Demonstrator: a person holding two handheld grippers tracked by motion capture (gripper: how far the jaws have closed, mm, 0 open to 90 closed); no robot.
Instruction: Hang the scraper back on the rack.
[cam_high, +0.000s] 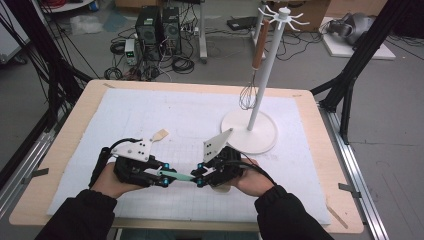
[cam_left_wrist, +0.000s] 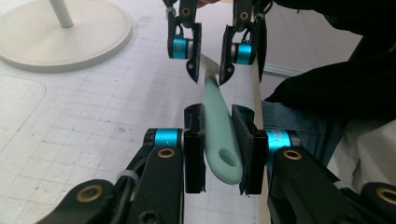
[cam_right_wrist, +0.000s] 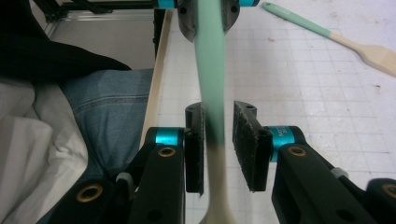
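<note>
Left gripper (cam_high: 165, 178), at 7 o'clock on the white grid mat (cam_high: 150, 110) in the high view: clamped on the mint-handled utensil (cam_high: 182, 177). In the left gripper view, black pads (cam_left_wrist: 194, 140) pressed to both sides of the handle's rounded end, just past the hanging hole.

Right gripper (cam_high: 199, 178), at 5 o'clock on the mat, facing the left one tip to tip: fingers apart. In the right gripper view, the handle resting against the pad (cam_right_wrist: 195, 144) at 9 o'clock, with a clear gap to the pad at 3 o'clock; no squeeze from that side.

Mint-handled utensil: held level just above the mat, spanning the short gap between the two grippers along the 9-to-3 line. Mint end toward the left gripper, pale wooden part toward the right hand (cam_high: 250, 182). Working end hidden under that hand, shape not possible to tell.

Second spatula (cam_right_wrist: 327, 35): flat on the mat, well apart from the held one, with a mint handle and a wooden blade. In the high view, blade tip peeking out at 12 o'clock of the left gripper's grey plate.

White rack (cam_high: 250, 132): upright at 2 o'clock on the mat, on a round base. Hanging from one of its top hooks, a whisk (cam_high: 248, 95) with a wooden handle, wires down, close to the pole.
</note>
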